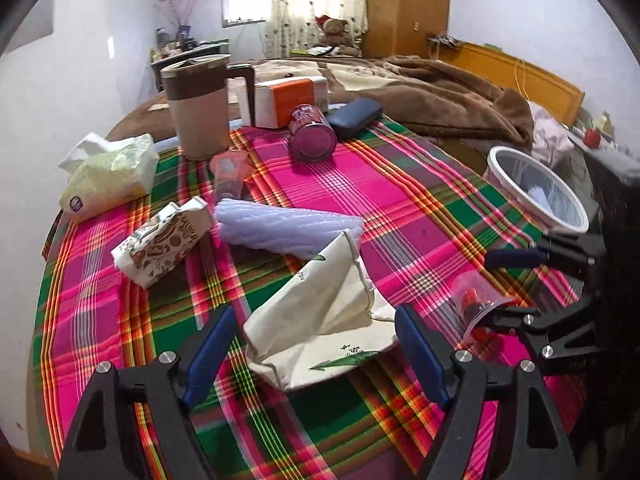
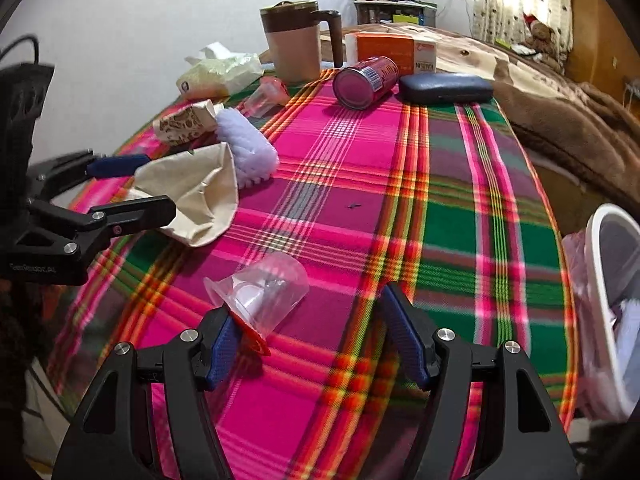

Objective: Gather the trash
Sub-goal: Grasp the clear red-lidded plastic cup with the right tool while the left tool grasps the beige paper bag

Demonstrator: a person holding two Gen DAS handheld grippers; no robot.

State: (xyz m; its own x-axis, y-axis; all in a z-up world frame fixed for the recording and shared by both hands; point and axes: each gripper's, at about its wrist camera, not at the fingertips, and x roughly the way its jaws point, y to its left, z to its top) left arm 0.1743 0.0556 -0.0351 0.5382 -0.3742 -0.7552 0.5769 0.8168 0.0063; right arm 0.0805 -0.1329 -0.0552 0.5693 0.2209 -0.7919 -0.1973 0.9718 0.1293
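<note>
A broad stretch of the plaid tablecloth (image 2: 360,184) lay bare from the middle to the near edge, giving open passage toward the white bin (image 2: 608,280) at the right. The left side was crowded: cream bag (image 2: 196,196), foam roll (image 2: 248,148) and patterned packet (image 2: 184,124) touching. A clear cup (image 2: 268,288) lay against the right gripper (image 2: 316,340), whose fingers stood wide apart.

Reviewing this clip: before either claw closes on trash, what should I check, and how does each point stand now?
1. Left claw open around cream paper bag: ok.
2. Right claw open: ok.
3. Clear plastic cup centred between right fingers: not ok, it lies on its side against the left finger.
4. White trash bin in view beside the table: ok.
5. Room left in the bin: cannot tell.
</note>
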